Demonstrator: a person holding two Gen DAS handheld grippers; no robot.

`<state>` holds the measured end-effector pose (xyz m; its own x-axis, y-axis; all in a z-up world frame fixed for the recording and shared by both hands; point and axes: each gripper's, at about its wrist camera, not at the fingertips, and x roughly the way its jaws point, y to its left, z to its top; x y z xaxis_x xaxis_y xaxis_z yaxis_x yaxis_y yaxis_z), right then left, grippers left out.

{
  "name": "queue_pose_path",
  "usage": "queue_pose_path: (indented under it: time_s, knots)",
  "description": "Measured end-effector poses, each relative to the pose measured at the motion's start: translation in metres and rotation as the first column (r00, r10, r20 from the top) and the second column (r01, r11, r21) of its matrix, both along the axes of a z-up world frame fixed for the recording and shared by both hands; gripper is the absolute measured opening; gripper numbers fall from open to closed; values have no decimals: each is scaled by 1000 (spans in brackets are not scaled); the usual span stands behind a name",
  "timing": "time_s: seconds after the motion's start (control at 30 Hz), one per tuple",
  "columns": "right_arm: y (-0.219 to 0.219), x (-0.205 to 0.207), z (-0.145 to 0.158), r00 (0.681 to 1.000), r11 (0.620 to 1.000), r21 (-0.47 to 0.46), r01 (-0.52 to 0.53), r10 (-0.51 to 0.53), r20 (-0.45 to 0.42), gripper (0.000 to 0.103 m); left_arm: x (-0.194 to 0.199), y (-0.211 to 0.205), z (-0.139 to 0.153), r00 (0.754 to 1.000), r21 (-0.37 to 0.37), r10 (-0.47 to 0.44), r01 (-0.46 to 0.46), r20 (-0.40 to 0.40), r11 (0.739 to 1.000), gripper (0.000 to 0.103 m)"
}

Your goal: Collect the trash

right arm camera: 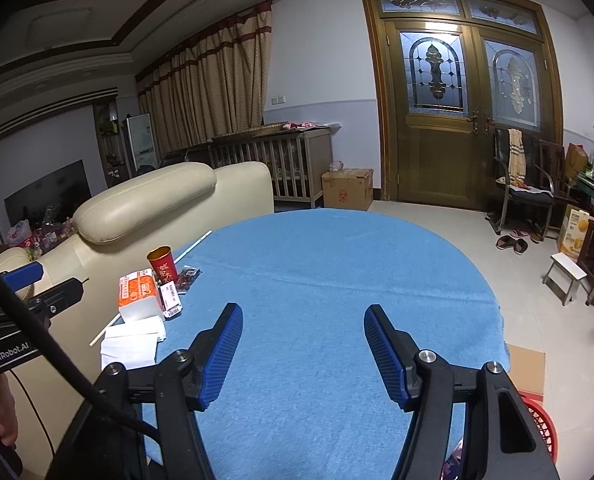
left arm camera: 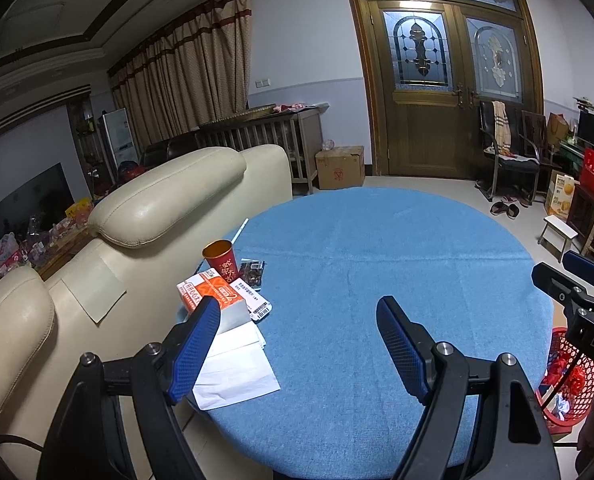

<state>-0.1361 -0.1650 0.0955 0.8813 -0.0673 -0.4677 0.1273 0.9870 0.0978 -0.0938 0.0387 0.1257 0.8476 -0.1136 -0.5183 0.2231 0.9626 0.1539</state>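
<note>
Trash sits at the left edge of the blue surface (left arm camera: 377, 280): red cup (left arm camera: 221, 266), orange box (left arm camera: 213, 298), snack packet (left arm camera: 253, 272), white paper (left arm camera: 237, 368). Left tongs (left arm camera: 299, 344) spread, empty, left finger overlapping the box and paper in view. Right tongs (right arm camera: 303, 346) spread, empty, trash well left of them. Red basket (left arm camera: 573, 380) on the floor at right.
</note>
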Motion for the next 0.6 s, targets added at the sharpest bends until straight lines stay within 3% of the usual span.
queue_pose_path:
  time_s: [0.4, 0.5, 0.6]
  knots:
    - [-10, 13, -7, 1000, 1000, 3, 0, 0, -1, 67, 20, -12, -6, 999, -1, -16, 16, -30, 1000, 81]
    - [-17, 23, -15, 1000, 1000, 18, -3, 3, -20, 67, 33, -17, -16, 997, -31, -37, 35, -69, 999, 81]
    - [-26, 41, -36, 999, 1000, -8, 11, -11, -45, 76, 57, -25, -44, 988, -55, -53, 45, -143, 997, 81]
